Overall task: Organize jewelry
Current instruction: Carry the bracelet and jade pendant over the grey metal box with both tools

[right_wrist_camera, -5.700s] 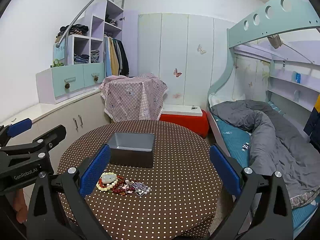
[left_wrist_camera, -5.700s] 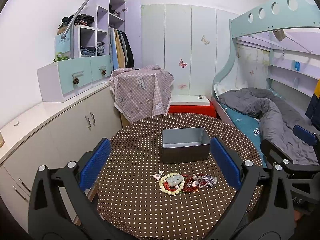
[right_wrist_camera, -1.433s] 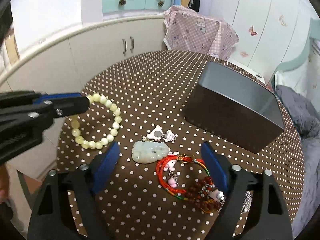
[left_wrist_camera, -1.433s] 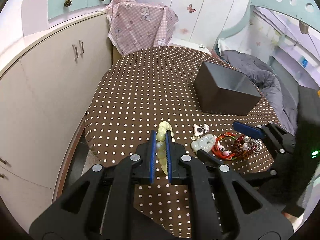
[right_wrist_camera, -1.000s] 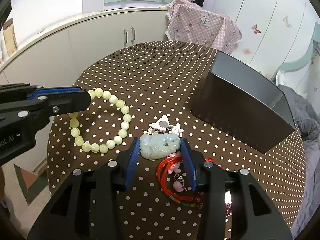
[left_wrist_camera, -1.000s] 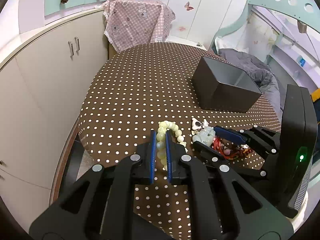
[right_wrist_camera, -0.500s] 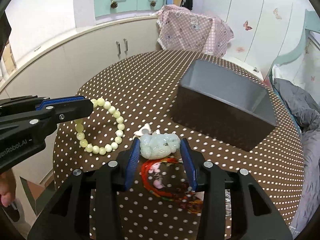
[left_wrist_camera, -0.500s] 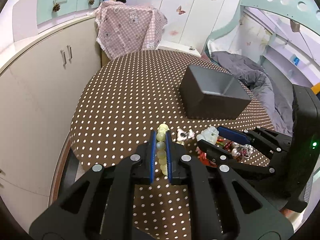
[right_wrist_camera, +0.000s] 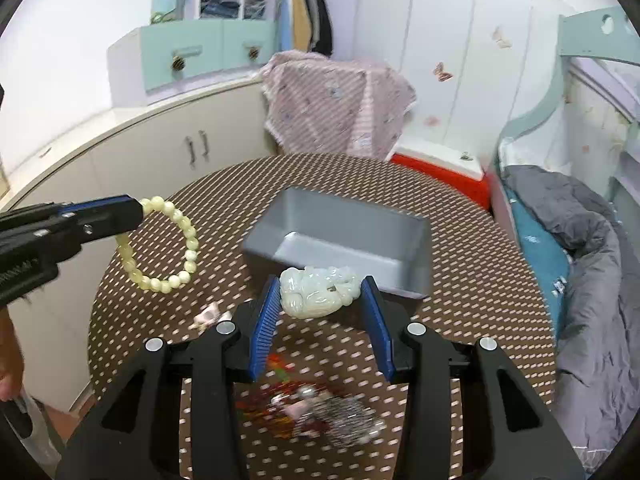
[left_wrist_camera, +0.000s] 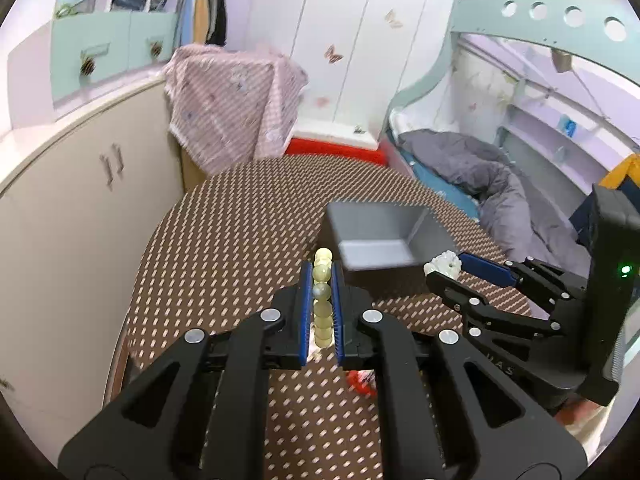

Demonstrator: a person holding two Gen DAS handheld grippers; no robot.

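1. Bedroom furniture rings the round surface with its brown polka-dot cloth (right_wrist_camera: pixel 224 184); an open grey rectangular box (right_wrist_camera: pixel 340 240) sits on it, apparently the place for the jewelry.
2. Your left hand-held gripper (left_wrist_camera: pixel 320 276) is nearly closed on a pale yellow-green bead bracelet (right_wrist_camera: pixel 160 248), which hangs in a loop above the cloth. It likely handles light and floppy; the beads look smooth and may roll between the pads, so pinch across one bead with the string running through the grip.
3. Your right hand-held gripper (right_wrist_camera: pixel 320 300) is partly closed on a pale green carved jade pendant (right_wrist_camera: pixel 318 290), held by its ends just in front of the box. Judge it stiff, slick and chip-prone: lower it in, don't drop it.
4. A tangle of red cord and bead bracelets (right_wrist_camera: pixel 312 408) lies near the front edge, blurred.
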